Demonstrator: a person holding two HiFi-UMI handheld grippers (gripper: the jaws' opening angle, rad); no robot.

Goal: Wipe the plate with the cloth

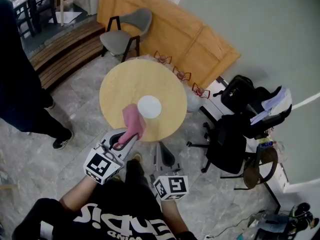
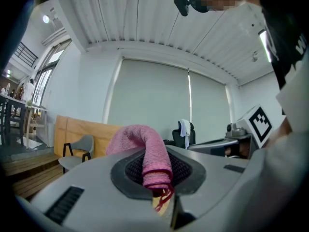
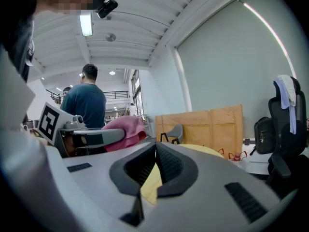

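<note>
One cloth (image 2: 150, 154) between left fingers (image 2: 89, 190)

The cloth (image 2: 145, 146) is pink, nubbly terry. My left hand-held gripper (image 2: 157, 170) has a matt grey plastic shell with ribbed black pads (image 2: 184, 167). The table (image 1: 120, 84) is pale, smooth matt wood; the plate (image 1: 149, 106) smooth white.

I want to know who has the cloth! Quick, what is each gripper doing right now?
Left gripper: closed, holding the pink cloth.
Right gripper: closed, holding nothing.
</note>
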